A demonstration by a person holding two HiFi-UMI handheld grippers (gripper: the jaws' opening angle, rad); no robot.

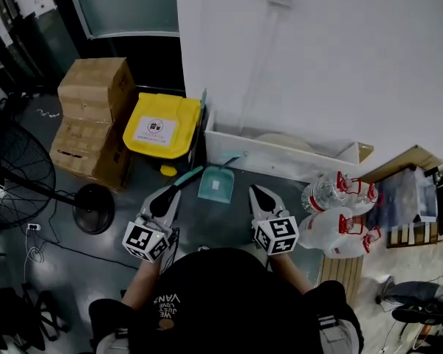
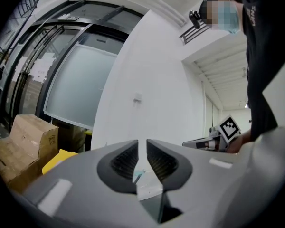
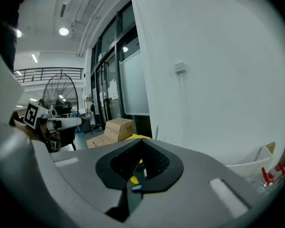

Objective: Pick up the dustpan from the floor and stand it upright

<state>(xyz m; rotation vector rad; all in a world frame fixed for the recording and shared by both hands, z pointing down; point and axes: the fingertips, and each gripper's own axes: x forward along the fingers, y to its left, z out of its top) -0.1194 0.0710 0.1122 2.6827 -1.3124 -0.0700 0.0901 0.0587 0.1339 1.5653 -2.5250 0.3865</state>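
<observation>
Black cap (image 1: 221, 290), pointed grey left hand-held gripper (image 1: 170, 192), teal dustpan (image 1: 215, 184)

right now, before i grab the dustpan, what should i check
1. Dustpan in view, lying on the floor, not upright: ok.
2. Its handle uncovered, pointing towards the left gripper: ok.
3. Left gripper open for the grasp: not ok, shut and empty.
4. Right gripper open: not ok, shut and empty.
5. Room to stand it by the white tray: cannot tell.
</observation>
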